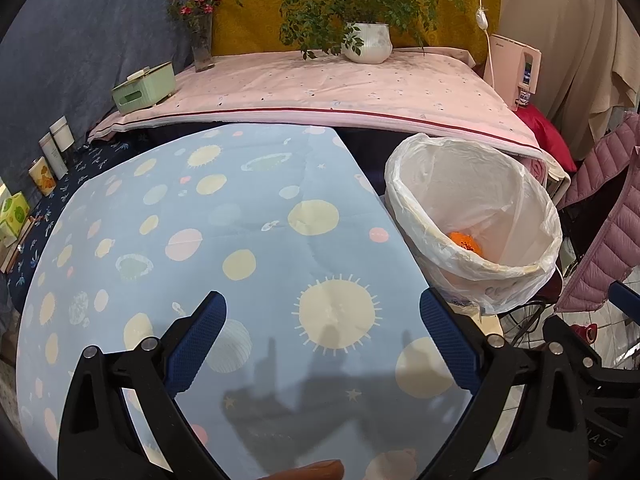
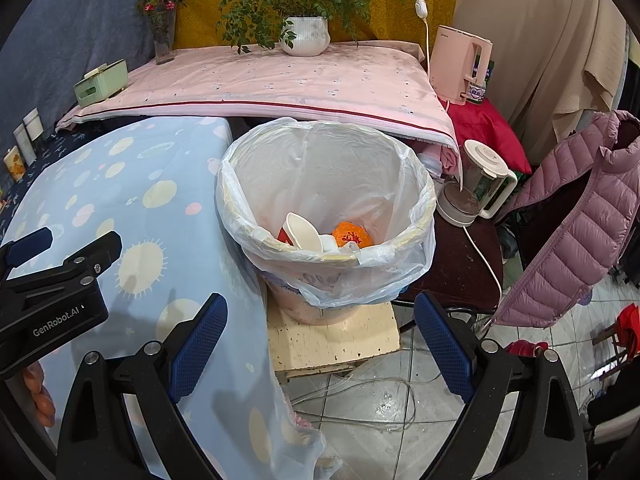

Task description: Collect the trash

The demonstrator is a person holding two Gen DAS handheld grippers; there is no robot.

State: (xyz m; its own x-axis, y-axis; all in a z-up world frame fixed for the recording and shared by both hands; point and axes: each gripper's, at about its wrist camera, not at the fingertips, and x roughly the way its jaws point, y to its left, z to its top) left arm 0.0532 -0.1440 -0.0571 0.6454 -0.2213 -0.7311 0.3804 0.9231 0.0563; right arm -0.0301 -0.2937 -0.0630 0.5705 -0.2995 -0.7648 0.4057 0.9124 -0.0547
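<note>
A trash bin lined with a clear plastic bag [image 2: 326,200] stands on a low cream stool right of the blue table; it also shows in the left wrist view [image 1: 476,216]. Inside lie an orange crumpled wrapper [image 2: 352,234], a white paper cup [image 2: 304,232] and a bit of red trash. My left gripper [image 1: 322,320] is open and empty over the light blue planet-print tablecloth [image 1: 224,232]. My right gripper [image 2: 320,328] is open and empty, just in front of the bin, above the stool. The left gripper's body shows at the left of the right wrist view [image 2: 60,276].
A pink-covered table [image 2: 280,80] behind holds a potted plant [image 2: 306,36], a flower vase [image 2: 162,40] and a green tissue box [image 2: 100,84]. A pink kettle [image 2: 460,64], a white blender jug [image 2: 476,184], a pink puffer jacket [image 2: 580,216] and floor cables [image 2: 380,392] are at the right.
</note>
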